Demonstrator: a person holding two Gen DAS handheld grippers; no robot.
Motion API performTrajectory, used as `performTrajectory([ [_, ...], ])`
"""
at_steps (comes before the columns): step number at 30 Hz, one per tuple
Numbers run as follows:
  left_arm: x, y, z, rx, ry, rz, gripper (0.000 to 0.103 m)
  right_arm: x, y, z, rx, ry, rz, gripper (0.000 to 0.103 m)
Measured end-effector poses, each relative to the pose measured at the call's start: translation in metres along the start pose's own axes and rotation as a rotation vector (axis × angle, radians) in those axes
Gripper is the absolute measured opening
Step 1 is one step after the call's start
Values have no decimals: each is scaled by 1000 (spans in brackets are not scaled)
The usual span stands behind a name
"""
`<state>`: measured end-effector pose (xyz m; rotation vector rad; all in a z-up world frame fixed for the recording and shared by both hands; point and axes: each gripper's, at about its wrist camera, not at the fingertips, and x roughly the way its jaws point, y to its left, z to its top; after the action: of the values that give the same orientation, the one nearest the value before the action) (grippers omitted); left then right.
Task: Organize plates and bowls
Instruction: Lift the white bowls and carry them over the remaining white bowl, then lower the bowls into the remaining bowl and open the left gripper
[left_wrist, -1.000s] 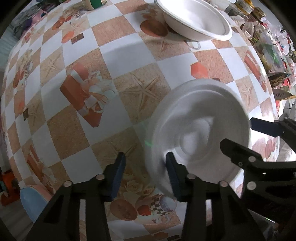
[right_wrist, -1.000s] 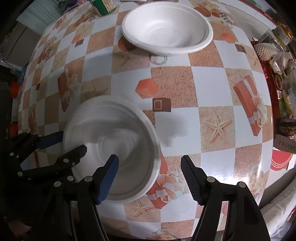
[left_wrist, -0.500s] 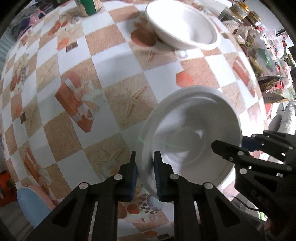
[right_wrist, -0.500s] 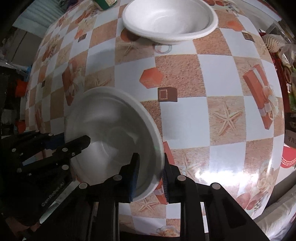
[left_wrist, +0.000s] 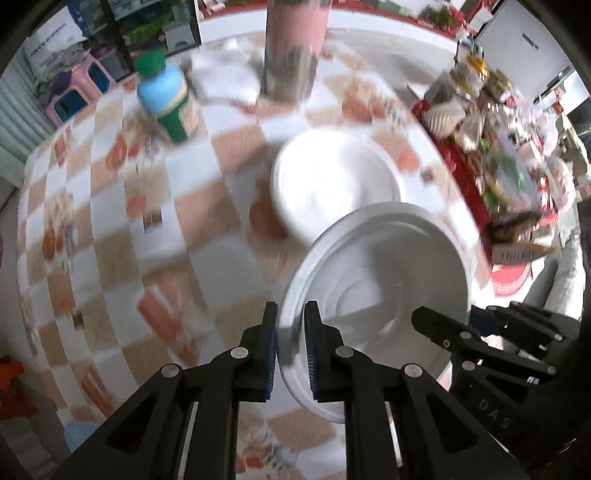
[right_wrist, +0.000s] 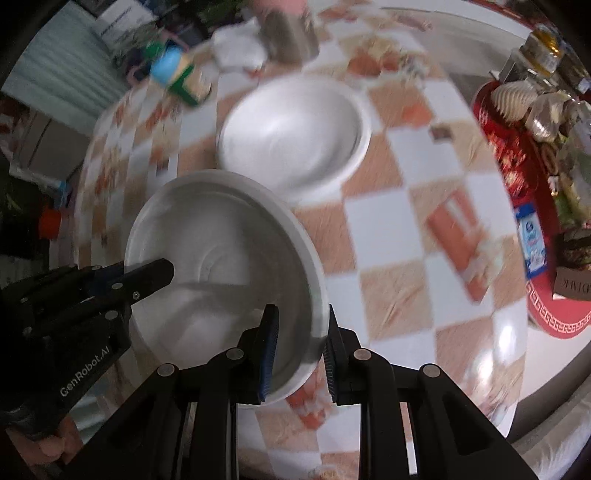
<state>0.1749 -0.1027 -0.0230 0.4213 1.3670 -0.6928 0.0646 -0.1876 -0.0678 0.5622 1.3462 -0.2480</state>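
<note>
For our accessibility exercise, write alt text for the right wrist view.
Two grippers hold a white bowl by opposite rims above a checked tablecloth, the right gripper in front and the left gripper at left. Behind sit a second bowl and a blurred bottle.

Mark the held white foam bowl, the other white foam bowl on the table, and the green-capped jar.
Held white foam bowl (right_wrist: 221, 236): right wrist view, inner base.
Other white foam bowl (right_wrist: 291, 129): right wrist view, inside.
Green-capped jar (left_wrist: 168, 105): left wrist view, label.
</note>
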Motion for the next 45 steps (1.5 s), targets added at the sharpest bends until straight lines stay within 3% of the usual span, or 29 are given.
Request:
performTrajectory([
  [6, 0, -3, 39, -14, -19, -1, 14, -19, -10, 48, 26, -60, -13, 25],
  [19, 26, 8, 75, -51, 28, 32, 17, -2, -13, 108, 13, -16, -61, 25],
  [21, 30, 10, 77, -56, 40, 26, 21, 2, -13, 112, 13, -11, -64, 26],
  [23, 32, 13, 77, -62, 42, 37, 38, 6, -13, 117, 13, -4, -70, 27],
  [24, 32, 15, 76, -70, 41, 42, 40, 6, -14, 118, 15, -2, -73, 37],
  [25, 32, 19, 75, -80, 38, 42, 46, 6, -15, 120, 25, -1, -75, 67],
  [26, 32, 22, 74, -89, 37, 36, 49, 5, -17, 121, 36, -5, -80, 76],
  [29, 31, 30, 71, -102, 35, 29, 50, -4, -25, 121, 61, -55, -113, 78],
  [36, 14, 39, 42, -133, 0, -15, 50, -15, -36, 92, 100, -66, -71, 78],
  [45, 13, 21, -12, -96, 28, 42, 49, -9, -37, 30, 113, -11, -53, 78],
])
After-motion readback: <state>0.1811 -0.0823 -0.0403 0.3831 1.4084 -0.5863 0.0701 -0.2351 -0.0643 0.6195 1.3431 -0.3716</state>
